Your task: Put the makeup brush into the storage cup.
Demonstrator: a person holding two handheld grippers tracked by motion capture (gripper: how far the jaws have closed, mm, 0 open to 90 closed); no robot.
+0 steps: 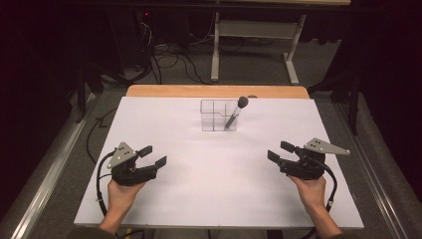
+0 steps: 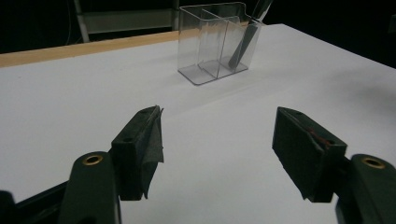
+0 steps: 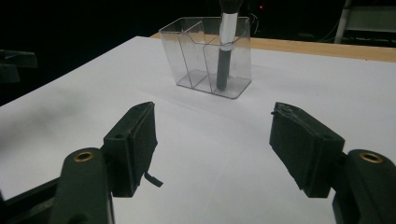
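A clear plastic organizer (image 1: 218, 115) with several compartments stands at the far middle of the white table (image 1: 219, 194). A makeup brush (image 1: 237, 112) with a dark handle and dark bristle head leans in its right compartment, head up. The organizer (image 2: 215, 44) and the brush handle (image 2: 241, 43) show ahead in the left gripper view, and the organizer (image 3: 207, 55) and brush (image 3: 225, 44) in the right gripper view. My left gripper (image 1: 152, 156) rests open at the near left, nothing between its jaws. My right gripper (image 1: 279, 151) rests open at the near right, also holding nothing.
A wooden strip (image 1: 217, 91) runs along the table's far edge. Beyond it are a white table frame (image 1: 255, 35) and cables (image 1: 169, 59) on the floor. Metal rails (image 1: 50, 164) flank the table on both sides.
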